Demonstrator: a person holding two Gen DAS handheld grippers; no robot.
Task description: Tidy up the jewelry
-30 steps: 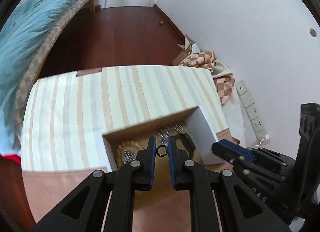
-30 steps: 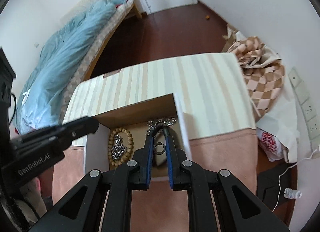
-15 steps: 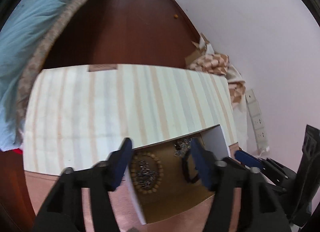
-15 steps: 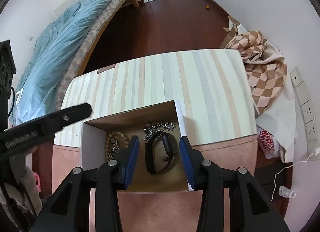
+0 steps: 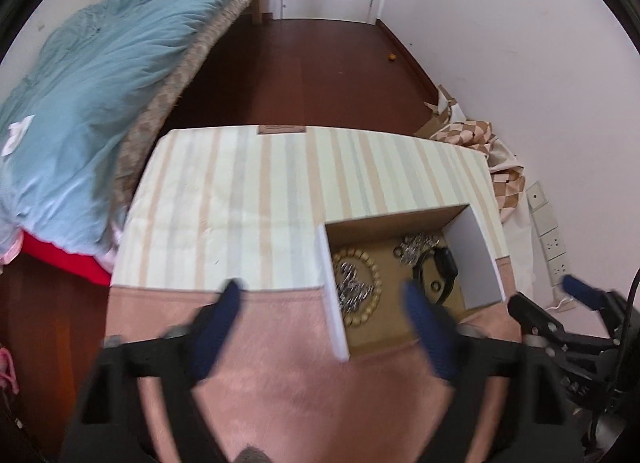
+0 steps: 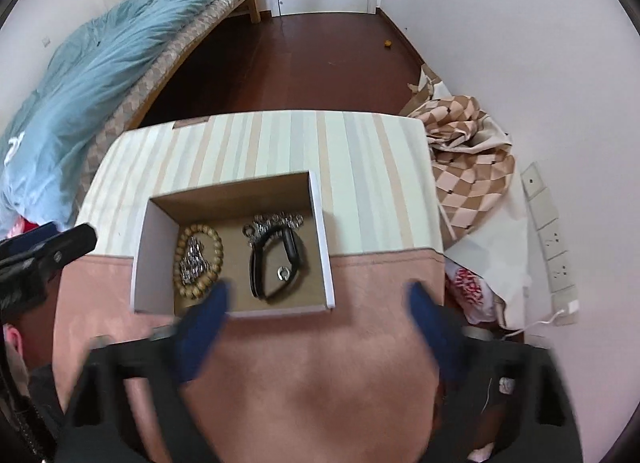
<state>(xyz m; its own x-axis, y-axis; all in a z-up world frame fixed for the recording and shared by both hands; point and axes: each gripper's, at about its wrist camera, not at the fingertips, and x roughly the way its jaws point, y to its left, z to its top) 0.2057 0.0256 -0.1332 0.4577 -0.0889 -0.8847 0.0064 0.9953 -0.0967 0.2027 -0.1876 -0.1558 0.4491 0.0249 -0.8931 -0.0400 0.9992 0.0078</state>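
- The surface in front of me wears a cloth, striped at the far half and plain pink near me; a bed with a blue quilt lies off to the left, and a checked cloth bundle is heaped on the floor to the right, by the wall.
- A white cardboard box with a brown inside sits open on the surface, straddling the line between stripes and pink.
- In the box's left part I see a wooden bead bracelet with a silver chain bunched inside its loop.
- In the right part lies a black watch band curled in a loop, a silver link chain at its far end, and a small metal ring lying within the loop.
- My left tongs and right tongs have both just been opening; each now stands spread wide, released, nothing between the blue pads.
- A second ago each pair was clenched on a small ring over the box; now both have drawn back toward me and a ring lies on the box floor.
- Nothing blocks the box mouth; my left pads are blurred.
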